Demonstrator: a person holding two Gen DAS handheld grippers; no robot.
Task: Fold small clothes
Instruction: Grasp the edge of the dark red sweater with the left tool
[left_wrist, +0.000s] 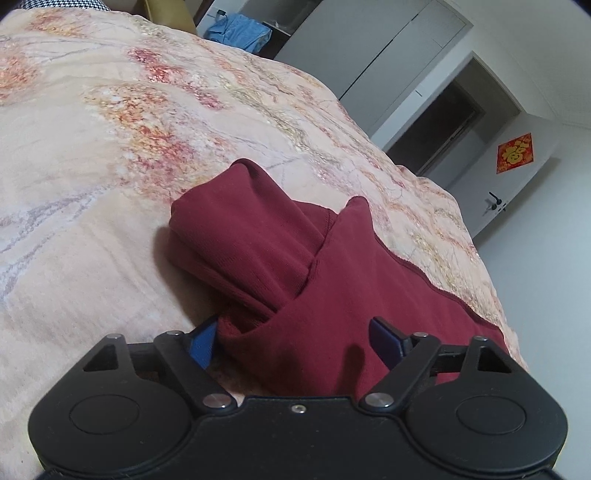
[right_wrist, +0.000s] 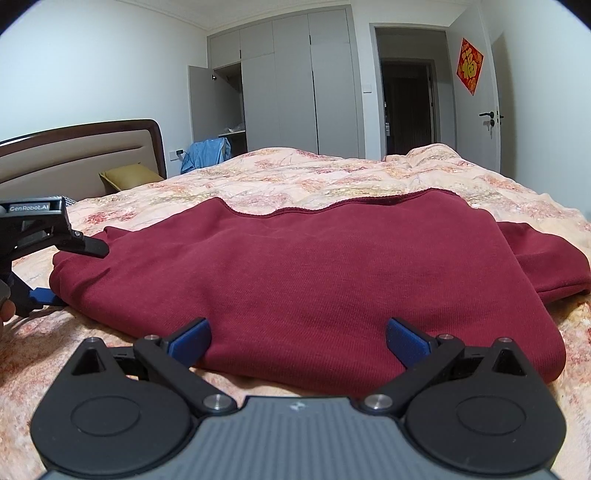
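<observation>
Left gripper (left_wrist: 293, 338) spread wide around dark red knit garment (left_wrist: 332, 295), pads not pressing; right gripper (right_wrist: 298, 338) likewise unclenched at its folded, ribbed near edge on floral quilt (right_wrist: 295, 177).

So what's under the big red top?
The flowery bedspread shows all around the red top, which lies on it. Whatever is directly beneath, or tucked inside its folds, is covered, so that can't be seen.

Each gripper (right_wrist: 298, 338) has black linkage arms, silver pivot screws, blue fingertip pads (right_wrist: 192, 338); "GenRobot.AI" marks the left gripper (right_wrist: 37, 251).
</observation>
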